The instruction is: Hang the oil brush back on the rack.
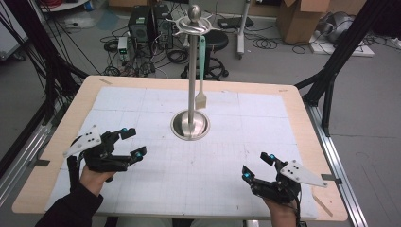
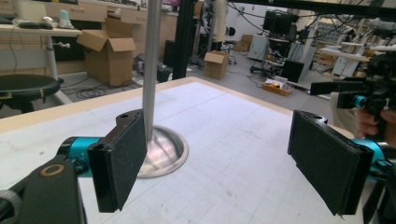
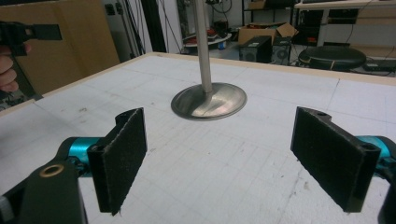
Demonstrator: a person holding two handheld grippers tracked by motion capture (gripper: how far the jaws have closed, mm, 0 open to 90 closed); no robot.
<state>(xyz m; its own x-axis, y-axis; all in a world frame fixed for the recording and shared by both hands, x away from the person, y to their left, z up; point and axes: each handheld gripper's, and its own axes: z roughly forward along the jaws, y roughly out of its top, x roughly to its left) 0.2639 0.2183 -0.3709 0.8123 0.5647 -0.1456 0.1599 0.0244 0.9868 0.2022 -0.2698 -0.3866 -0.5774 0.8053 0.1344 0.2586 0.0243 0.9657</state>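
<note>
A steel stand (image 1: 191, 94) rises from a round base (image 1: 190, 126) at the middle of the white mat. A pale green spatula (image 1: 201, 71) hangs from one arm of its hooked top. My left gripper (image 1: 133, 142) is low over the mat's left side, jaws wide apart with nothing between them. My right gripper (image 1: 258, 166) hovers near the front right, also open and empty. The left gripper view has the stand's pole (image 2: 151, 65) and base (image 2: 161, 151) just behind its left pad (image 2: 123, 158). In the right gripper view the base (image 3: 208, 101) lies ahead between the pads.
The wooden table (image 1: 302, 123) carries a white gridded mat (image 1: 208, 175). Behind it on the floor are a black stool (image 1: 215, 45), computer cases (image 1: 144, 23), cables and a cardboard box (image 1: 298, 19). Black frame legs (image 1: 333, 66) flank the table.
</note>
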